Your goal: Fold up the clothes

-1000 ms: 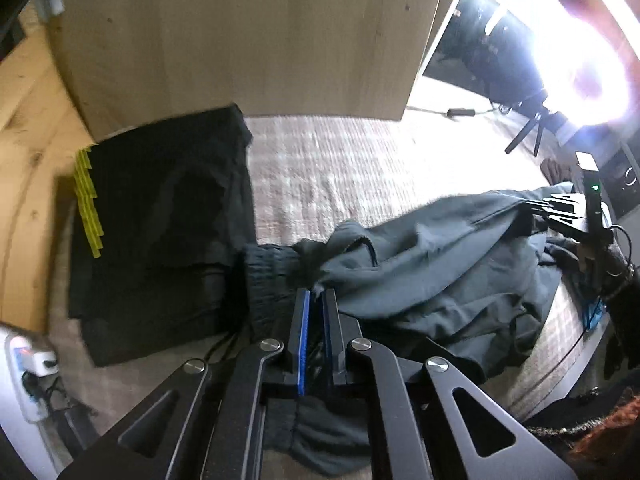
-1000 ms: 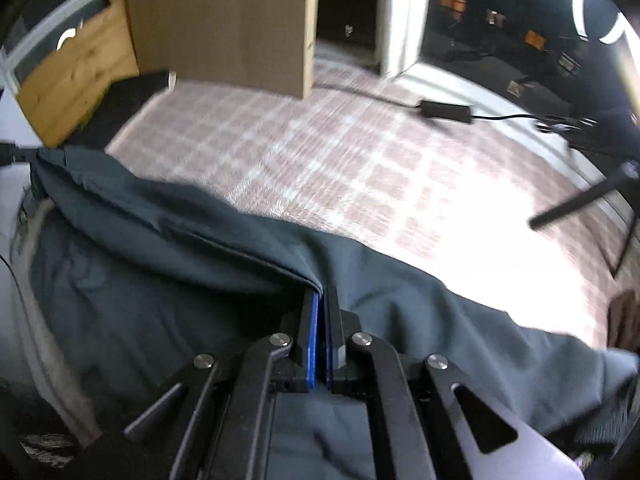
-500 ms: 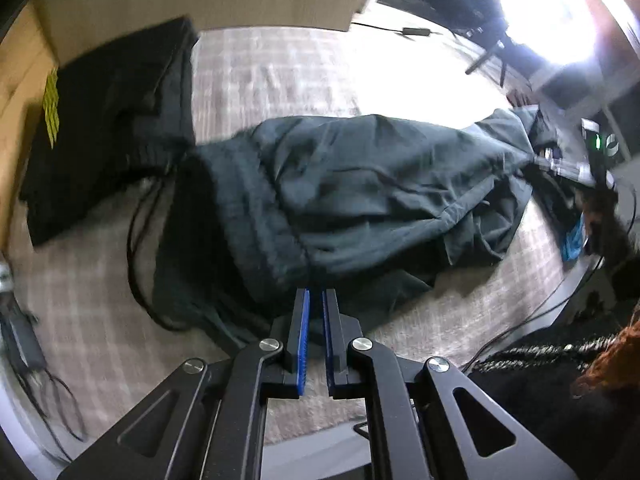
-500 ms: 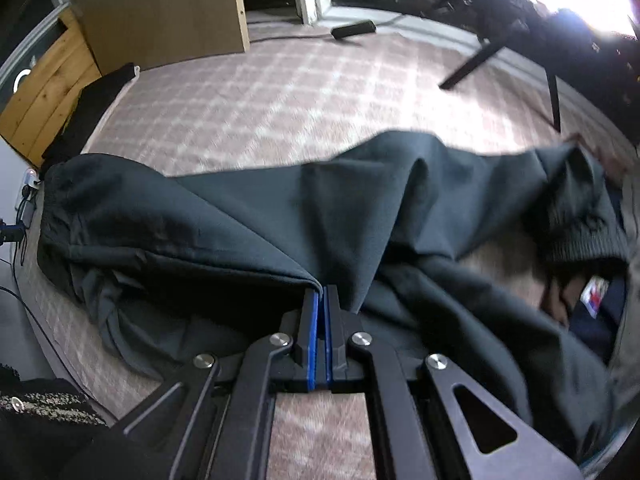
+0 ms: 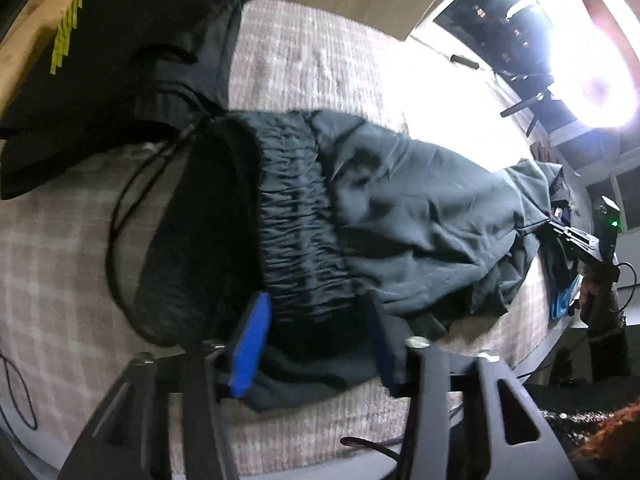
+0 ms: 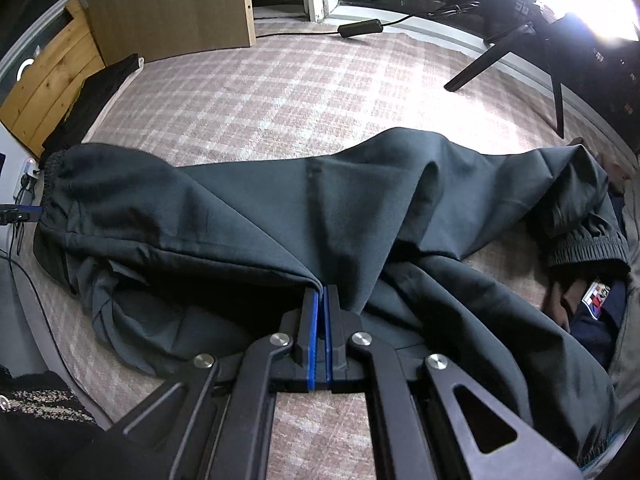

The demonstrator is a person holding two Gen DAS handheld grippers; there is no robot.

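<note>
The left gripper [image 5: 316,332] is spread wide, its blue pads [image 5: 250,346] set either side of the elastic waistband [image 5: 300,216] of the dark grey pants [image 5: 400,216], and nothing is pinched between them. The waistband is propped open toward the camera, so the dark inside of the pants can be seen, and a black drawstring [image 5: 120,216] is looped out over the plaid carpet [image 5: 312,60] to the left. Just behind the waistband, a folded black garment [image 5: 132,56] with yellow markings is laid against a wooden panel [image 5: 24,40].

The right gripper [image 6: 321,294] is clamped tight on a fold of the pants [image 6: 304,216] about midway along, with a crease of fabric pulled up right into the blue pads [image 6: 315,328]. From that view the pants are stretched across the carpet [image 6: 304,80], waistband end [image 6: 54,176] far left and a ribbed cuff [image 6: 588,244] far right. The lower leg is bunched under the gripper. A dark blue item with a small label [image 6: 596,294] is tucked beside the cuff. A wooden cabinet [image 6: 168,4] and a black power brick [image 6: 360,26] on its cable are seen further back, with a tripod leg [image 6: 500,58] to the right.
</note>
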